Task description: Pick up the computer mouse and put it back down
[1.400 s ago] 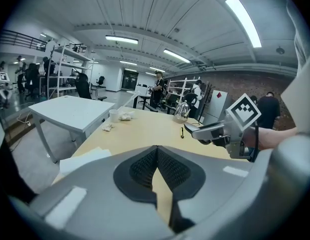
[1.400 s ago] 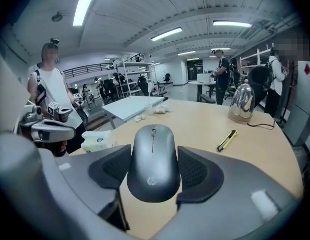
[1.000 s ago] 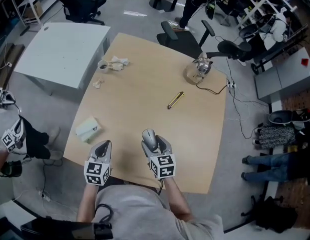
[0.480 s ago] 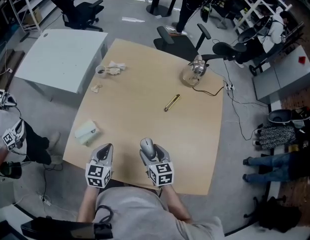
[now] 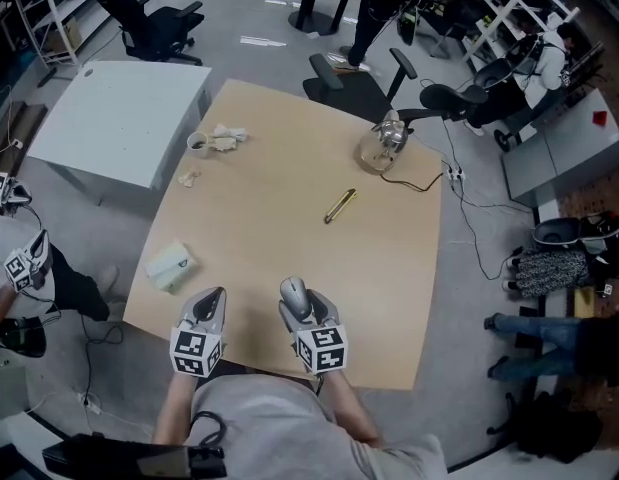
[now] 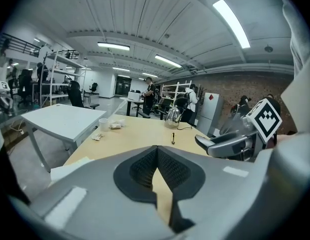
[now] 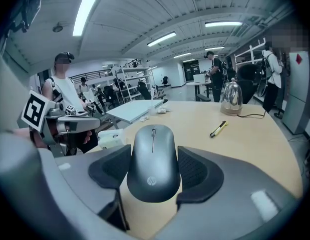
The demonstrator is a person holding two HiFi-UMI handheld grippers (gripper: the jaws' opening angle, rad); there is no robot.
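A dark grey computer mouse (image 7: 153,161) sits between the pads of my right gripper (image 7: 155,171), which is shut on its sides and holds it just above the tan table (image 5: 289,168). In the head view the mouse (image 5: 294,295) and the right gripper (image 5: 307,308) are near the table's near edge, right of centre. My left gripper (image 5: 207,306) hovers over the same edge to the left. Its jaws (image 6: 156,156) are shut with nothing between them.
A yellow pen (image 5: 339,206) lies mid-table. A glass kettle (image 5: 387,140) with a cable stands at the far right, a cup (image 5: 198,144) and crumpled tissue (image 5: 227,136) at the far left, a white pack (image 5: 171,264) near left. A white table (image 5: 119,113) and office chairs surround.
Both grippers have drawn slightly back toward the near edge of the table. The mouse has stayed in the right gripper's jaws throughout.
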